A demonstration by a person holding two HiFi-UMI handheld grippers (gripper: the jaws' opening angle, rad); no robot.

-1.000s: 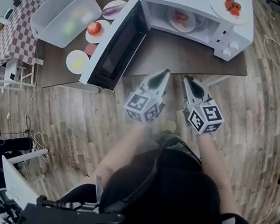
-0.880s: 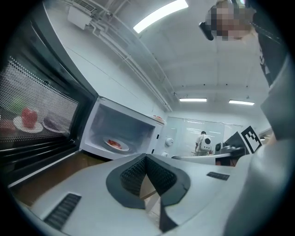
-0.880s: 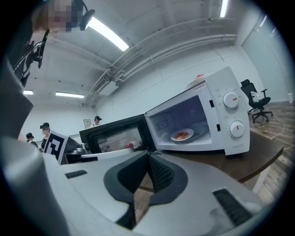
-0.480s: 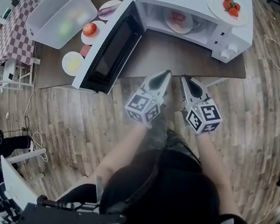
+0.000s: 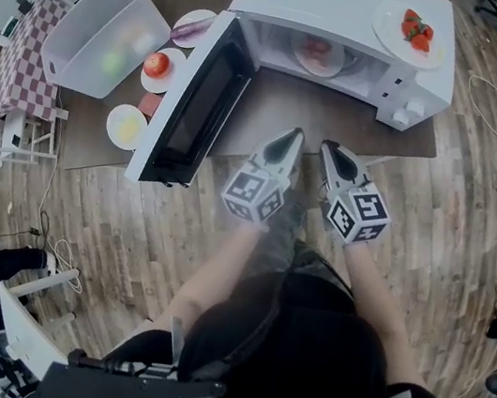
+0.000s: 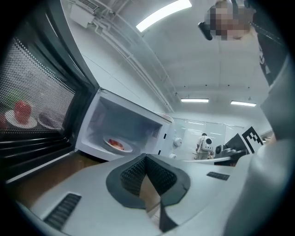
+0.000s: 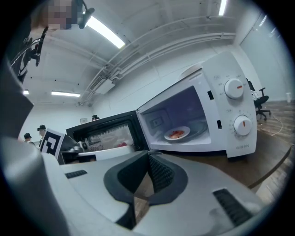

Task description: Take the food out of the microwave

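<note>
Two grippers were held side by side on outstretched forearms, both pointing toward 12 o'clock at the microwave (image 5: 344, 10). Left gripper (image 5: 292, 138): jaws pressed together, nothing between them. Right gripper (image 5: 329, 149): likewise closed and empty.

Counts:
- One microwave on the wooden table (image 5: 319, 120), its door (image 5: 195, 98) swung out toward 10 o'clock.
- One plate of red food (image 5: 319, 53) inside the cavity, well apart from both grippers.
- One plate of strawberries (image 5: 414, 27) on the microwave top, at 1 o'clock.
- Three small plates at 10 o'clock: tomato plate (image 5: 156, 67), yellow-food plate (image 5: 129, 126), purple-food plate (image 5: 193, 27).
- One clear bin (image 5: 102, 29) just beside them.
</note>
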